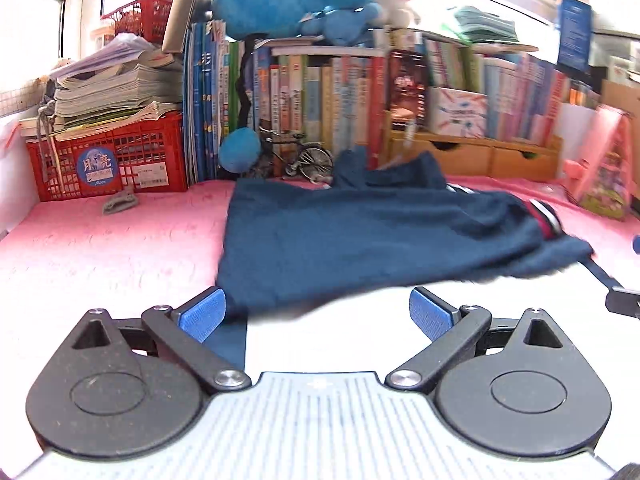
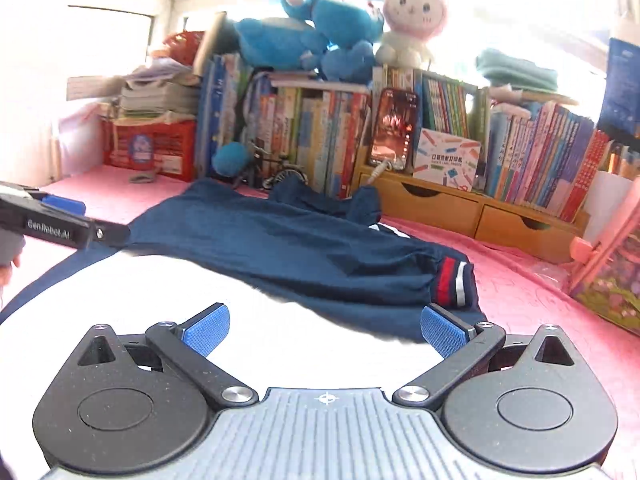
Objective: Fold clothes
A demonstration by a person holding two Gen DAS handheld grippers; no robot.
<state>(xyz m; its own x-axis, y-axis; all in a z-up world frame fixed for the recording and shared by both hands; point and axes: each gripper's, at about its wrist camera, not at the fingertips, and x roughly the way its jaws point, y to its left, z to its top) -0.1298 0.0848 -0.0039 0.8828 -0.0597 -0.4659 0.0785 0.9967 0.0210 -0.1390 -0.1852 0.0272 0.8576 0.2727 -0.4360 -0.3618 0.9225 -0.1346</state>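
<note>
Navy garment (image 2: pixel 304 252) spread on the pink-covered bench (image 1: pixel 100 240), partly laid over itself, with a striped cuff (image 2: pixel 454 282) at its right end and crumpled sleeve or collar parts bunched toward 12 o'clock near the bookshelf (image 1: pixel 320 92). Long axis running roughly 9 to 3 o'clock across both views. A very bright white area, overexposed and hard to read, covering the near part of the scene just ahead of both pairs of fingers; possibly an inner face of the garment or another cloth, cannot tell.

Left gripper (image 1: pixel 318 312) with fingers spread wide, holding nothing; near edge of the navy cloth at 12 o'clock, just beyond the tips, its left corner close beside the left fingertip. Right gripper (image 2: pixel 326 330) likewise spread wide and empty; striped cuff at 1 o'clock, just above the right fingertip, cloth edge touching or nearly so.

Left gripper also visible from the right wrist at 9 o'clock, beside the garment's left edge.

Fits either a fold half made, or one just released before another. Each gripper nearer its own end of the long axis: left to the plain corner, right to the cuff.
</note>
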